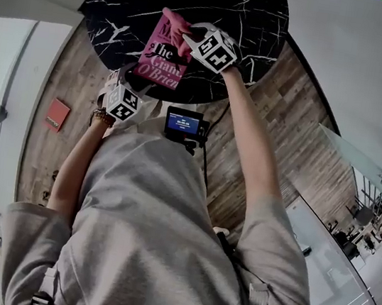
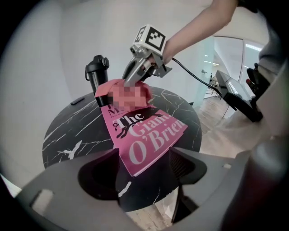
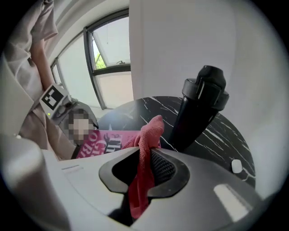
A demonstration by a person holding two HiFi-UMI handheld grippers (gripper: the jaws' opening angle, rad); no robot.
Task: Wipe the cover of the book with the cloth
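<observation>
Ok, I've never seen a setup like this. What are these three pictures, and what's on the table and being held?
There is no robot here: a person holds a two-jaw gripper in each hand. The head view looks down from a camera on their head. The other two cameras ride on the grippers and look along the jaws. On the round black marble table lies a pink book, and a black flask stands beside it. The right gripper is shut on a red cloth, at the book's far end. The left gripper is open, with the book's near corner between its jaws, not clamped.
</observation>
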